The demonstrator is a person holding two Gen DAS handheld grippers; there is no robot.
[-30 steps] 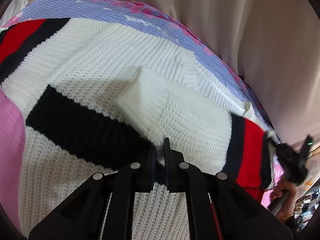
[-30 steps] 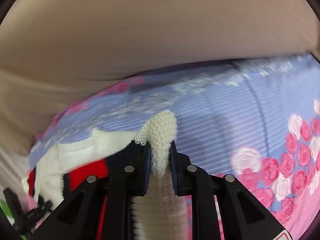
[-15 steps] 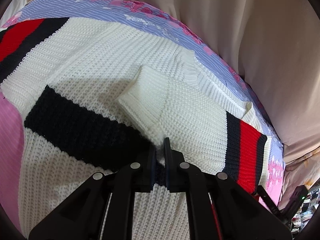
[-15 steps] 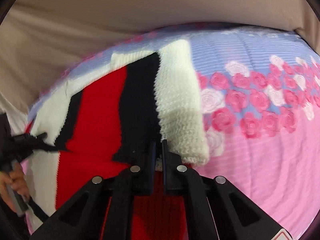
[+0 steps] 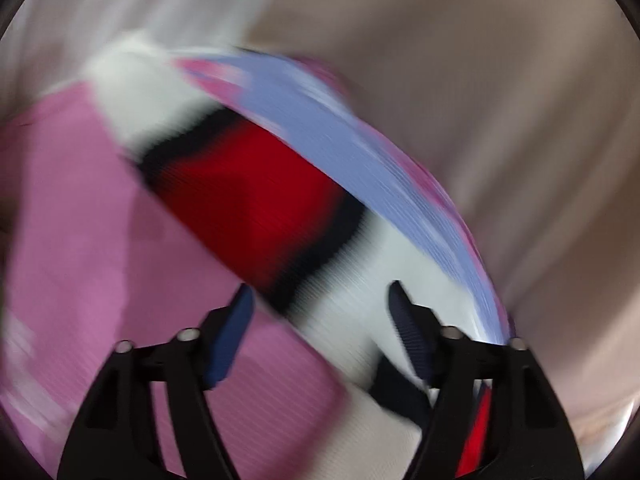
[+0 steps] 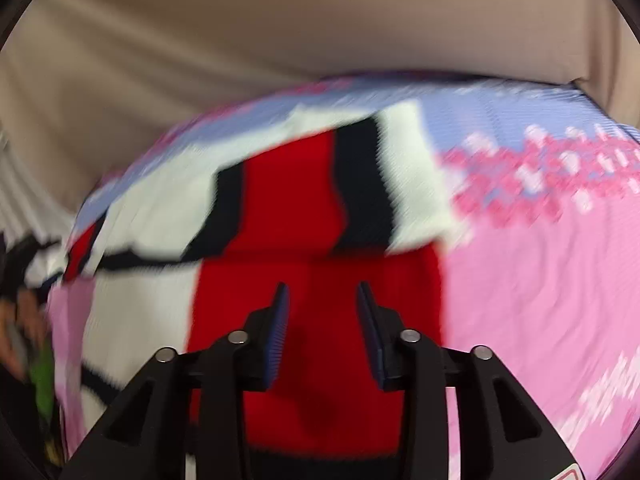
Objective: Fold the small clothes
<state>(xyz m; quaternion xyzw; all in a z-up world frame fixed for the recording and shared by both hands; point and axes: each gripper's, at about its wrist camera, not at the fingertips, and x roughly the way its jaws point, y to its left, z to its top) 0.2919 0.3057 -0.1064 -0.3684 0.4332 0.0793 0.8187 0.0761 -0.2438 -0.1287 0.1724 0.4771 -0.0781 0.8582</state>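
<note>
Both views are smearing with motion, so fine detail is not readable.

Left gripper (image 5: 320, 300): jaws standing wide apart and having just been opening; the fingers (image 5: 228, 336) are pressing on nothing. The sweater (image 5: 256, 200) is lying below and beyond the gap, free of the pads. In this view it is running as a diagonal band from far left to near right: white at the far end, then a black stripe, a broad red block, another black stripe, and white again near the right finger.

Right gripper (image 6: 322, 300): jaws parted to a moderate gap and also having just been opening. Red knit is showing through the gap, but the pads are not closing on it; the sweater is released.

In the right wrist view the sweater (image 6: 288, 208) is lying flat on the bedsheet (image 6: 540, 280), with a folded layer of white, black and red stripes across the far part and a plain red panel nearest the gripper.

The bedsheet is pink on the near side and lilac with pink roses on the far side. Beige fabric (image 6: 280, 32) is filling the background beyond the bed.

At the left edge of the right wrist view a person's hand (image 6: 24, 320) is showing, too blurred to say more.
</note>
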